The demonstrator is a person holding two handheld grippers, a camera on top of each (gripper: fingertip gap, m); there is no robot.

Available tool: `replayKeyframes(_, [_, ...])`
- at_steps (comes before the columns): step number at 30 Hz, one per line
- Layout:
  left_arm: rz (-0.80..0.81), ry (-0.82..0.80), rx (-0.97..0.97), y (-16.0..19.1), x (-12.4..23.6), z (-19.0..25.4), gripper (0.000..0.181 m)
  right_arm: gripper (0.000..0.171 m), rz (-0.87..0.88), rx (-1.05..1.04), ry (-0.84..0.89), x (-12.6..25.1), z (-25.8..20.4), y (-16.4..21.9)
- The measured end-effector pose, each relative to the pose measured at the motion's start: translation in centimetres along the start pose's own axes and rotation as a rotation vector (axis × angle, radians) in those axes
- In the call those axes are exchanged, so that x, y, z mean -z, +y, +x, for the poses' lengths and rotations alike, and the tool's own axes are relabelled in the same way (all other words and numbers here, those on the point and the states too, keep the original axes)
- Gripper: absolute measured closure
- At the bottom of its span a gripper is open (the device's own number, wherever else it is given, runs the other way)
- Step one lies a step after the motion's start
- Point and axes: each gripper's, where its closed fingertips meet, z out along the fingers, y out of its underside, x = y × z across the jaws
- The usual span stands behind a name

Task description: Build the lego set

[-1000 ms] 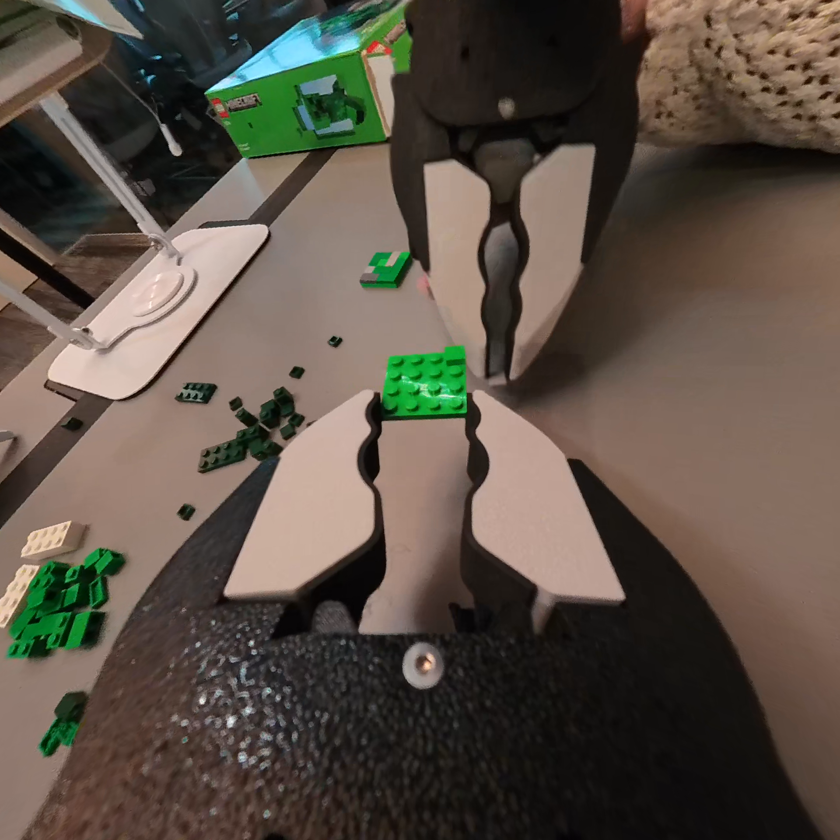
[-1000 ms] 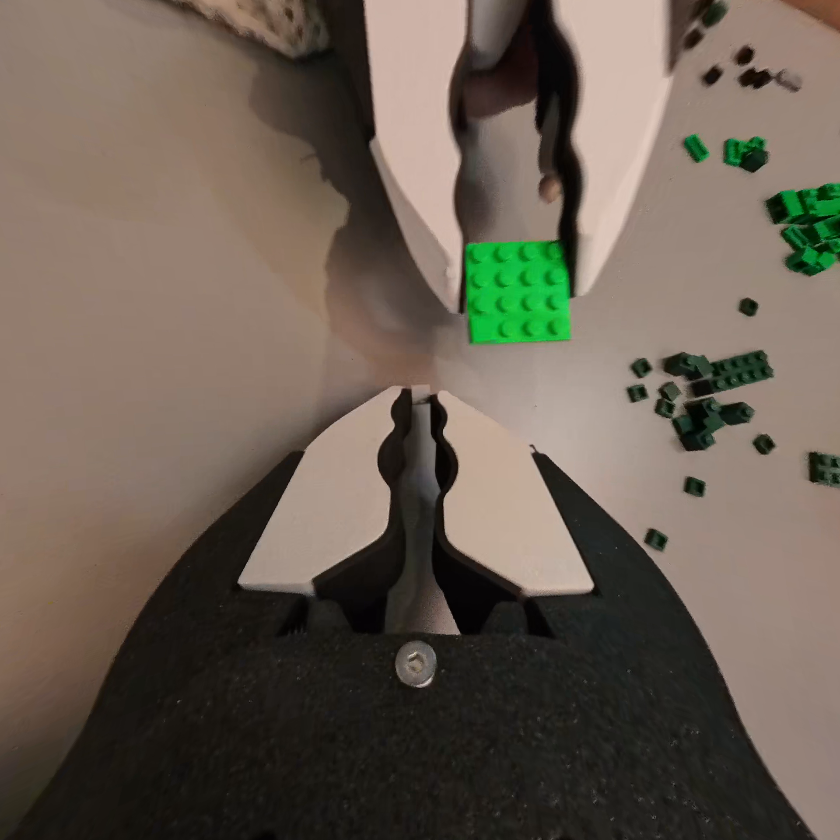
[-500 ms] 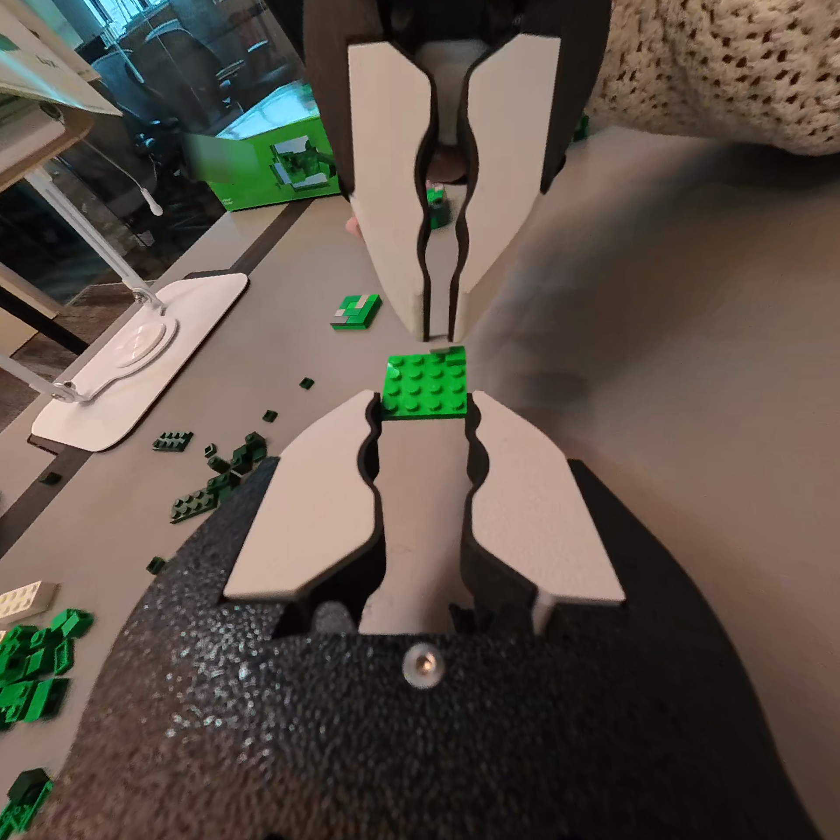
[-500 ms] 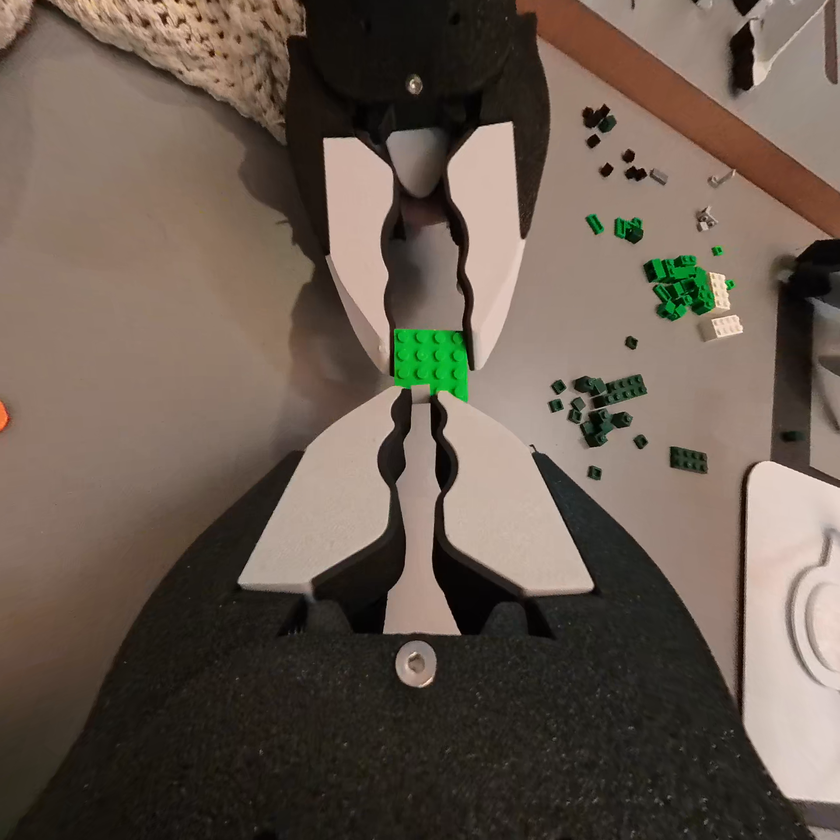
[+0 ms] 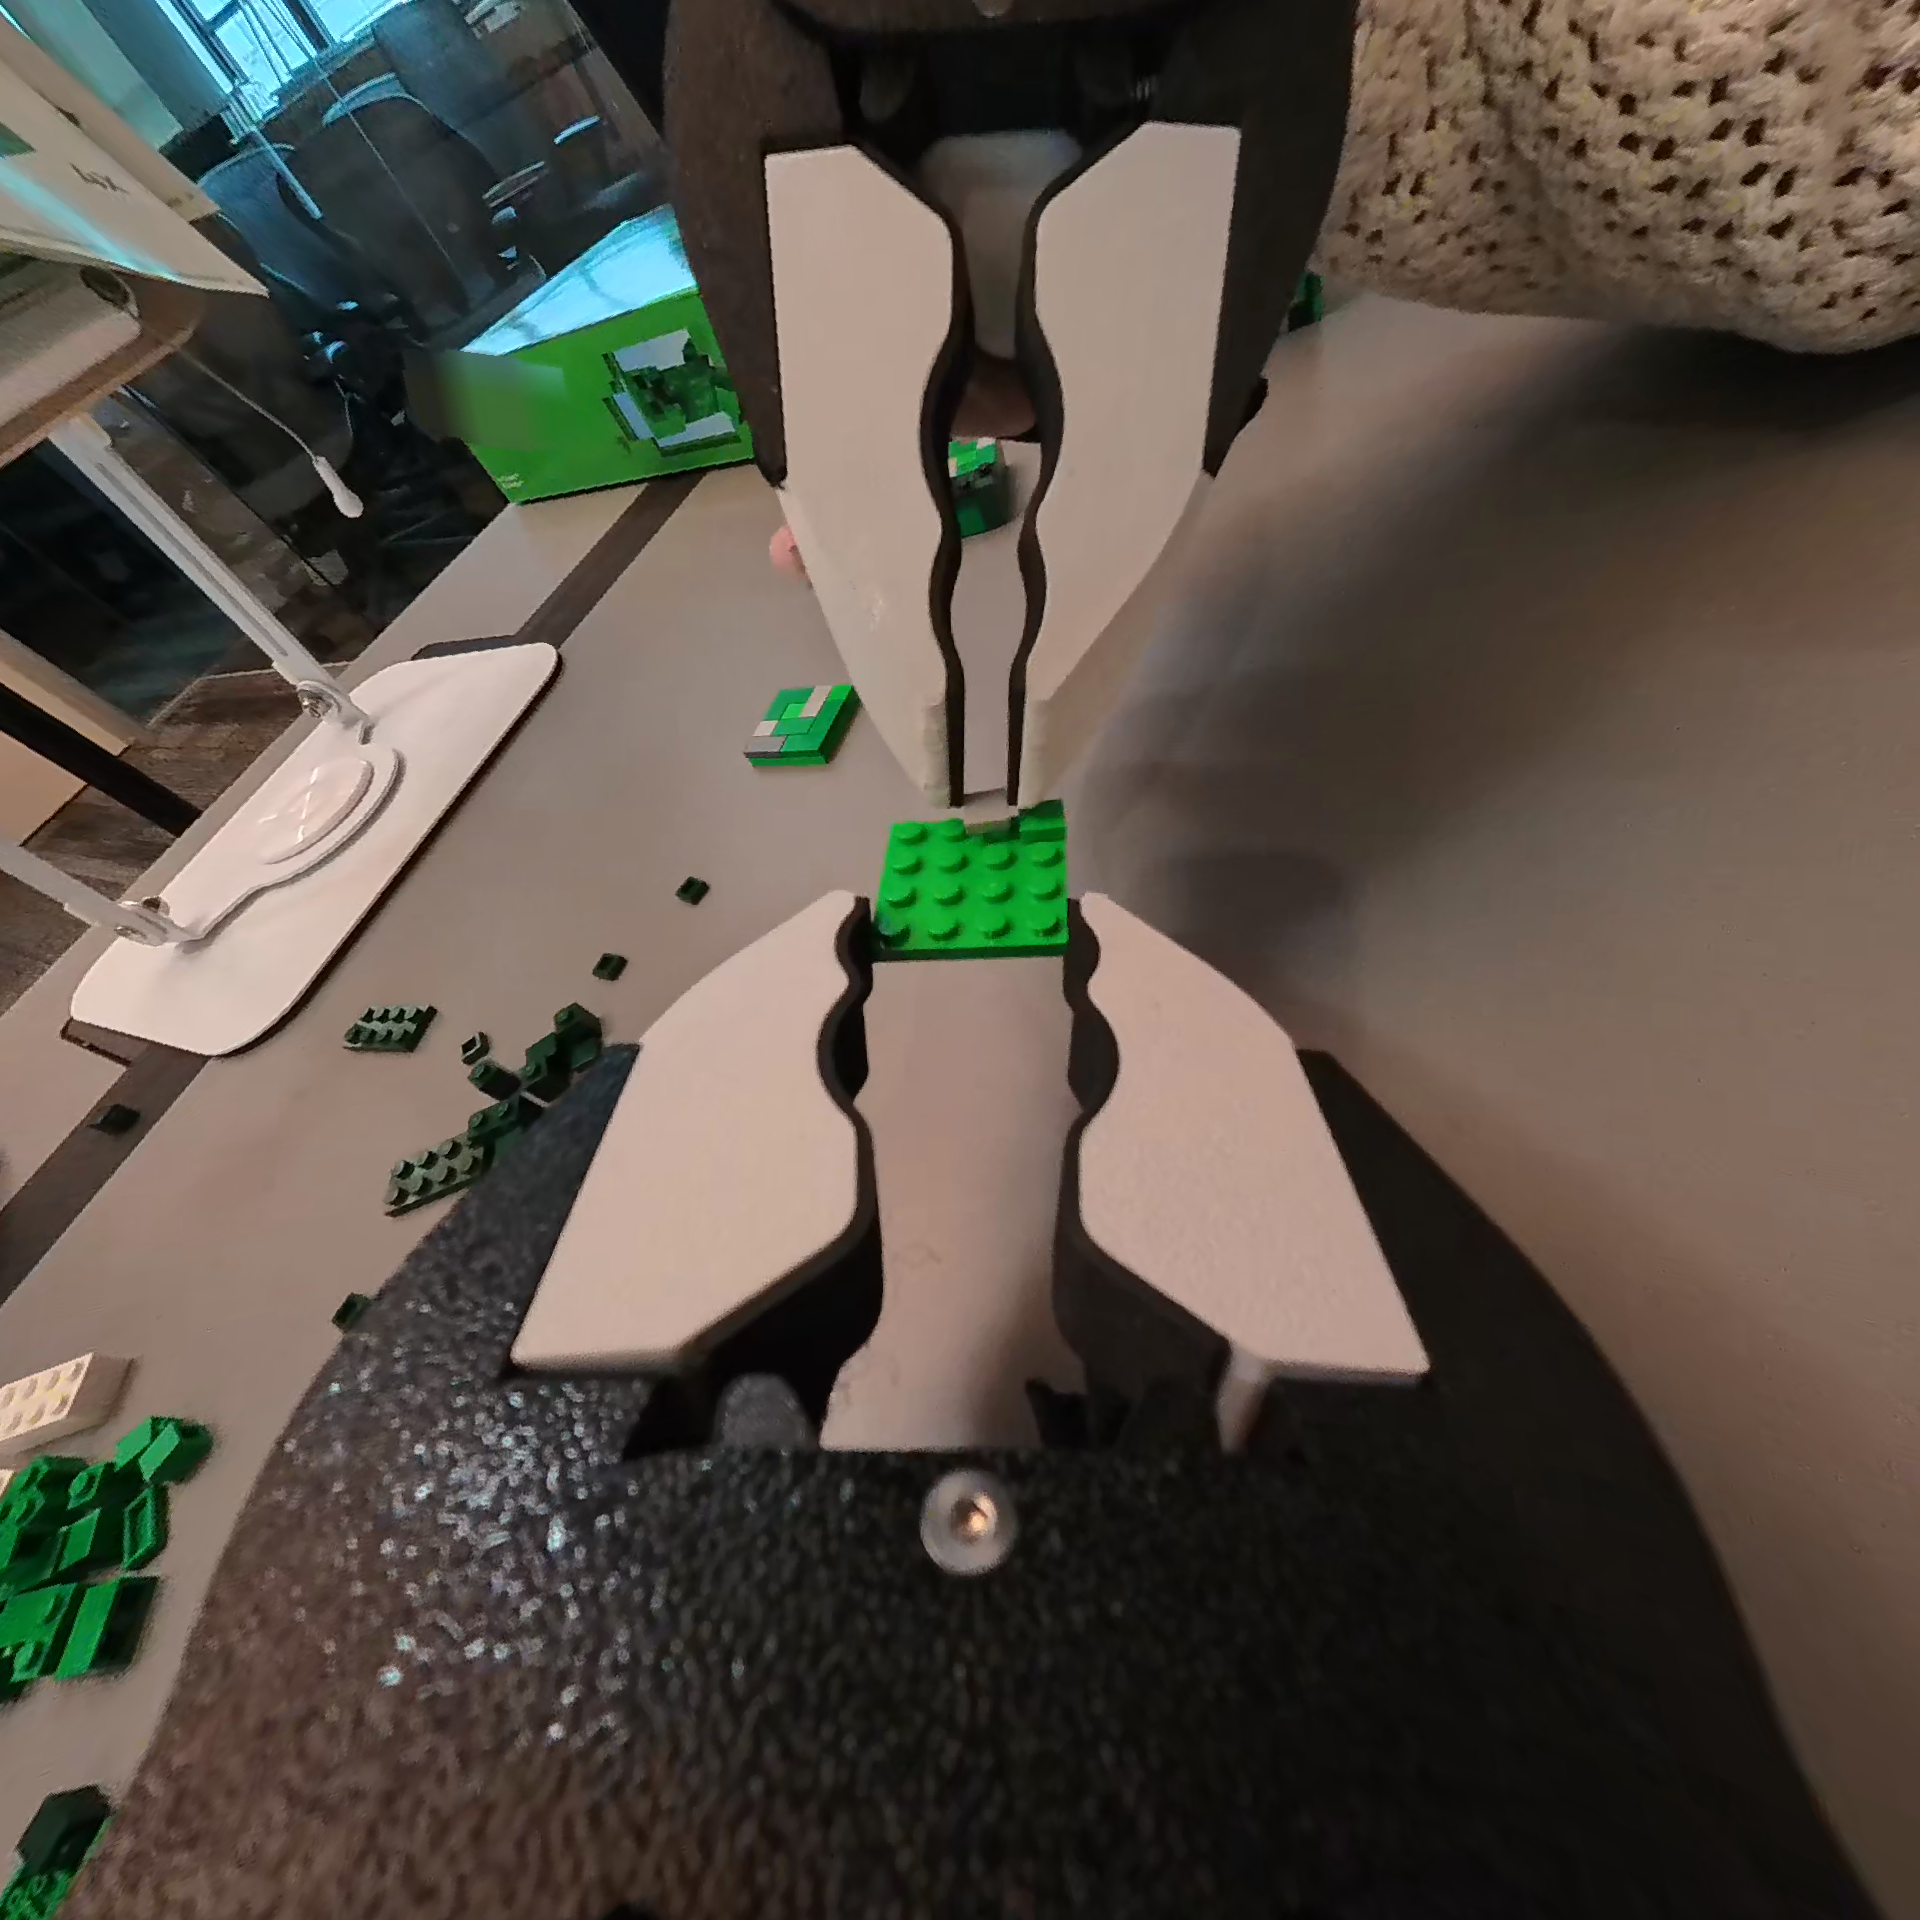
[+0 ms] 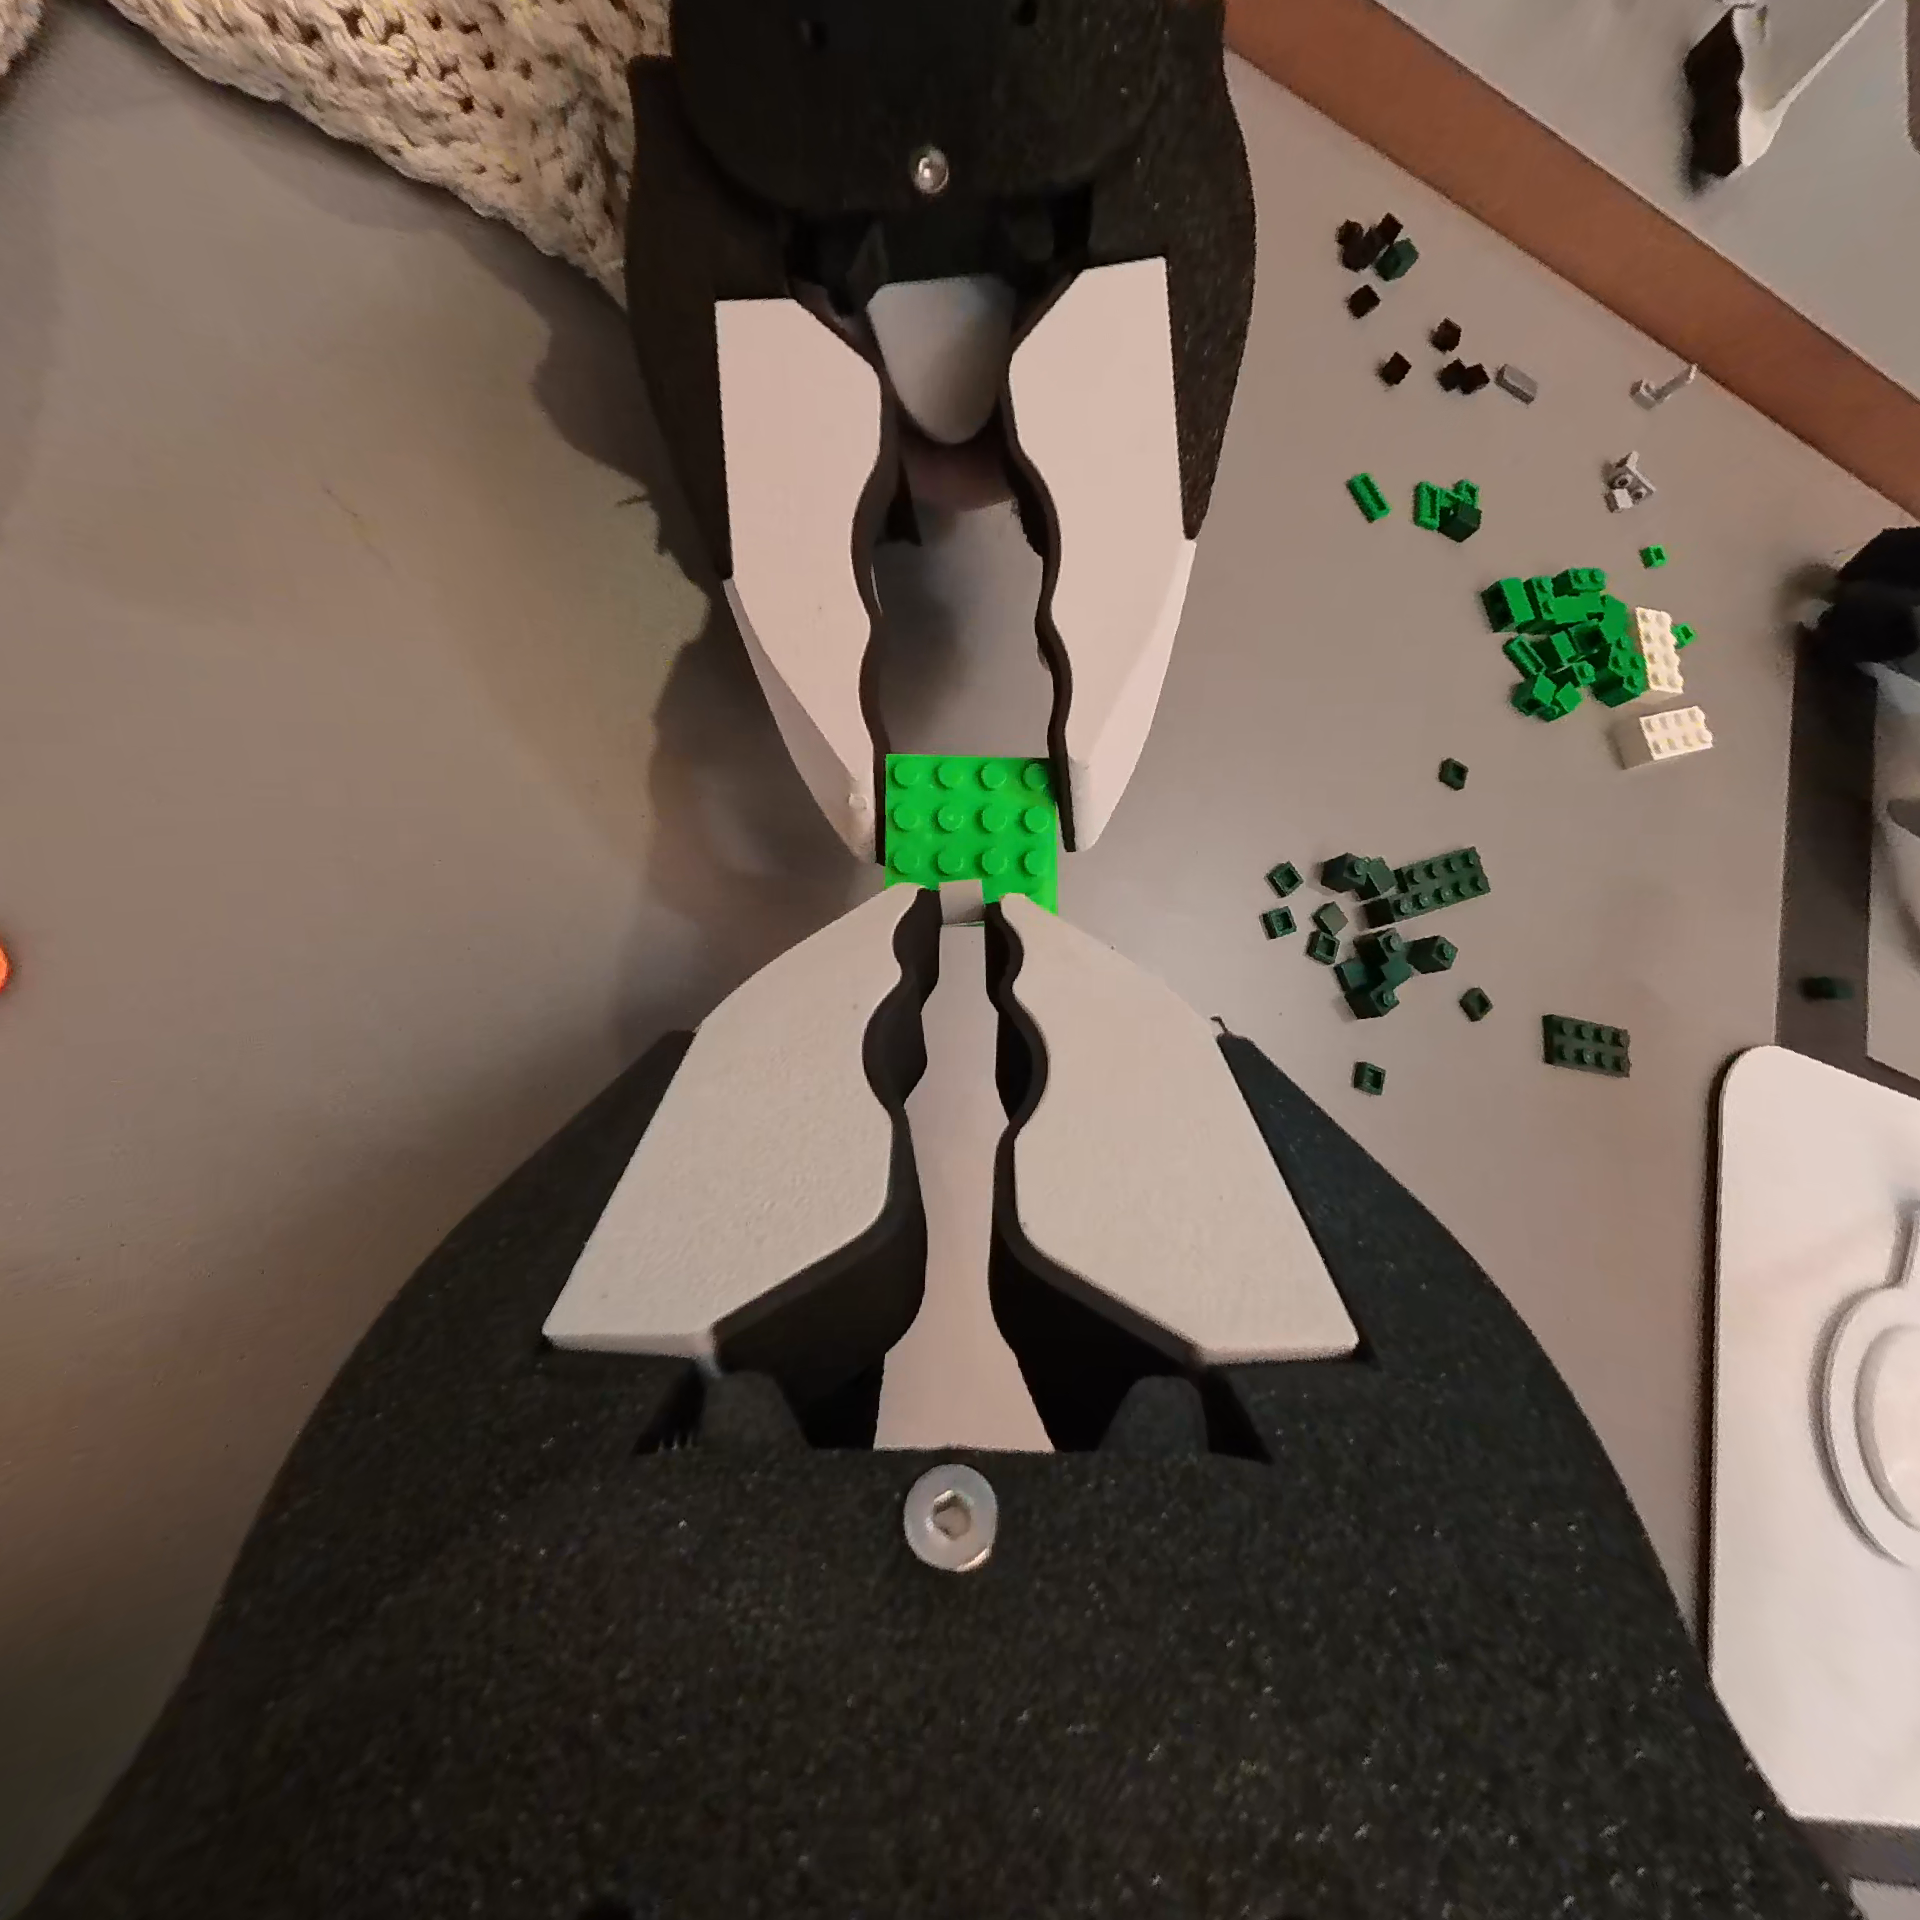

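The grey table [image 5: 1558, 831] fills both views; at 1 o'clock in the right wrist view a brown strip [image 6: 1558, 197] runs along its edge. Beyond it, at 10 o'clock in the left wrist view, a dim room shows glass and office chairs [image 5: 343, 208]. A cream knitted sleeve [image 5: 1662, 156] lies at 1 o'clock. A green set box [image 5: 613, 405] stands at 11 o'clock on the table, and a white lamp base [image 5: 301, 821] lies flat at 9 o'clock.

The left gripper [image 5: 971, 914] is clamped on the bright green plate [image 5: 971, 883], one finger against each side edge, at picture centre. The right gripper [image 6: 961, 914] points at it from 12 o'clock in the left wrist view, fingers drawn nearly together on a small grey piece [image 5: 989, 827] at the plate's far edge.

Dark green bricks [image 6: 1382, 925] lie scattered at 3 o'clock in the right wrist view, bright green bricks [image 6: 1558, 644] with white bricks [image 6: 1662, 732] at 2 o'clock. A small built green tile panel [image 5: 802, 725] lies at 11 o'clock.
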Motion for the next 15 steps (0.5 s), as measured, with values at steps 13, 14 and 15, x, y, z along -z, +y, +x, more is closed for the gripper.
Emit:
replayKeyframes(13, [0.007,-0.011,-0.001,-0.09,0.08,-0.16,0.145,0.158,0.009,-0.009,0.009,0.24,0.17,-0.10])
replayKeyframes(14, [0.006,-0.015,0.004,-0.07,0.10,-0.27,0.145,0.156,0.008,-0.010,0.015,0.37,0.29,-0.05])
replayKeyframes(15, [0.004,-0.020,0.012,-0.02,0.11,-0.40,0.145,0.156,0.012,-0.013,0.020,0.53,0.42,-0.03])
